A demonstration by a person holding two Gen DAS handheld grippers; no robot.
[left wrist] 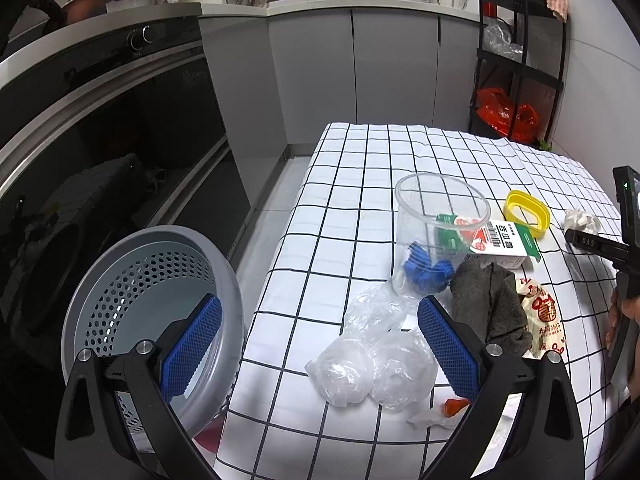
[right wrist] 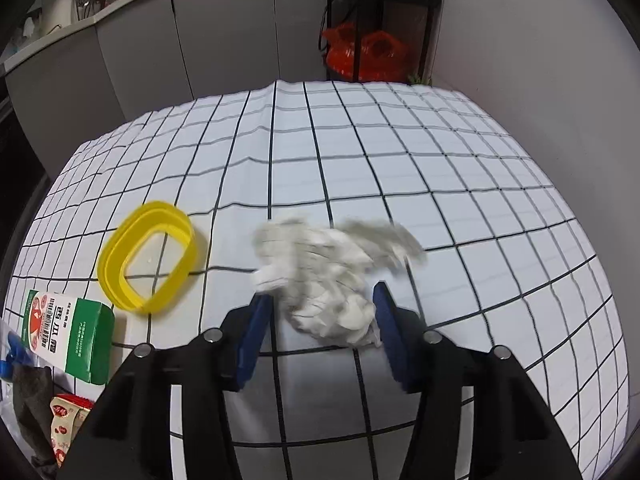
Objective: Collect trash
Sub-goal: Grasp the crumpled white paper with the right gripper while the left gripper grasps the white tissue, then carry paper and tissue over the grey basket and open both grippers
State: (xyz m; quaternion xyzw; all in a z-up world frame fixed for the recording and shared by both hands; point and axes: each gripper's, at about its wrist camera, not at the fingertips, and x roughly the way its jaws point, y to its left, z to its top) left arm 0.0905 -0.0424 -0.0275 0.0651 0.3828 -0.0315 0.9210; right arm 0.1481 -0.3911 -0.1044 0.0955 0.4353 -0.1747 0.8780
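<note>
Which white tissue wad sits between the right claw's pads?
The large crumpled tissue beside the yellow ring, bracketed by the right claw. The small scrap lies by the orange cap, near the left claw.

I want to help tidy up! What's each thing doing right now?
Left gripper: open, holding nothing.
Right gripper: around the crumpled tissue.
Grey bin: tilted, empty.
Clear cup: upright, blue bits inside.
Plastic bags: crumpled on the tablecloth.

The left hand-held gripper (left wrist: 320, 340) points steeply downward with its blue pads (left wrist: 192, 344) spread wide at 9 and 3 o'clock, while the right hand-held gripper (right wrist: 320, 320) tilts downward with jaws narrowed onto crumpled tissue (right wrist: 328, 272).
</note>
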